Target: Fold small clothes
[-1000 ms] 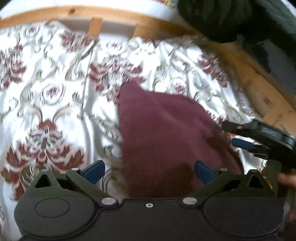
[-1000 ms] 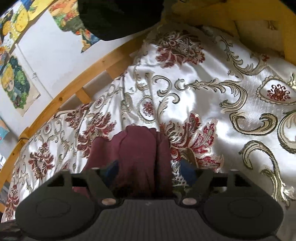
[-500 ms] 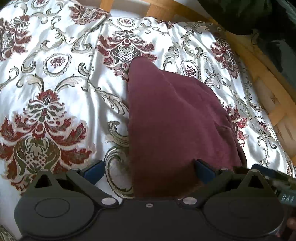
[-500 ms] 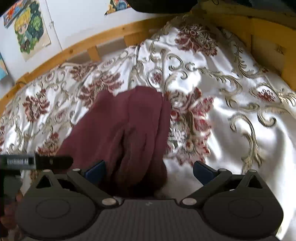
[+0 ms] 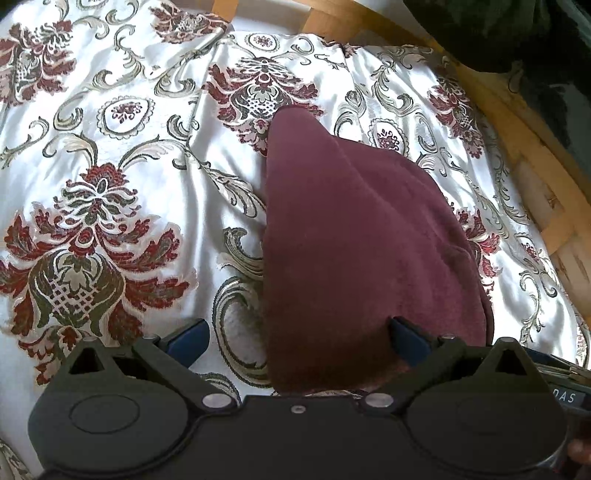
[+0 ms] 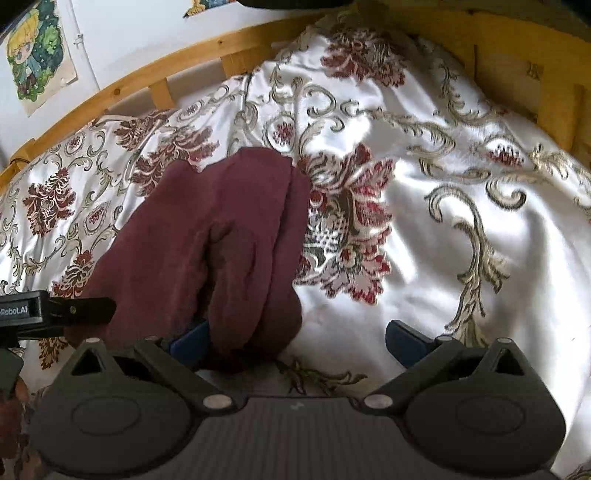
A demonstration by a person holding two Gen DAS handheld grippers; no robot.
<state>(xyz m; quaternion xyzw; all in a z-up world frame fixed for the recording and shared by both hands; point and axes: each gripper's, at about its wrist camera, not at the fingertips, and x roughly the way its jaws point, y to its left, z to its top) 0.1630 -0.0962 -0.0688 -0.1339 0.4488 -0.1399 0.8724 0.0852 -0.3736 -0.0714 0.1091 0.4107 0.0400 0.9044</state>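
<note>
A small maroon garment (image 5: 354, 236) lies folded on the floral bedspread (image 5: 110, 206). It also shows in the right wrist view (image 6: 207, 236), bunched in soft folds. My left gripper (image 5: 297, 341) is open, its blue pads wide apart, with the garment's near edge between them and nothing held. My right gripper (image 6: 297, 341) is open too, and its left pad touches the garment's near right end. The left gripper's body (image 6: 55, 312) shows at the left edge of the right wrist view.
A wooden bed frame (image 6: 155, 70) runs along the far side and right side (image 5: 532, 155). A dark bundle (image 5: 498, 29) sits at the upper right. A cartoon poster (image 6: 37, 48) hangs on the white wall.
Both grippers have pulled back and risen from the garment. The right gripper has opened and let the cloth go. The garment now lies flat on the bed.
</note>
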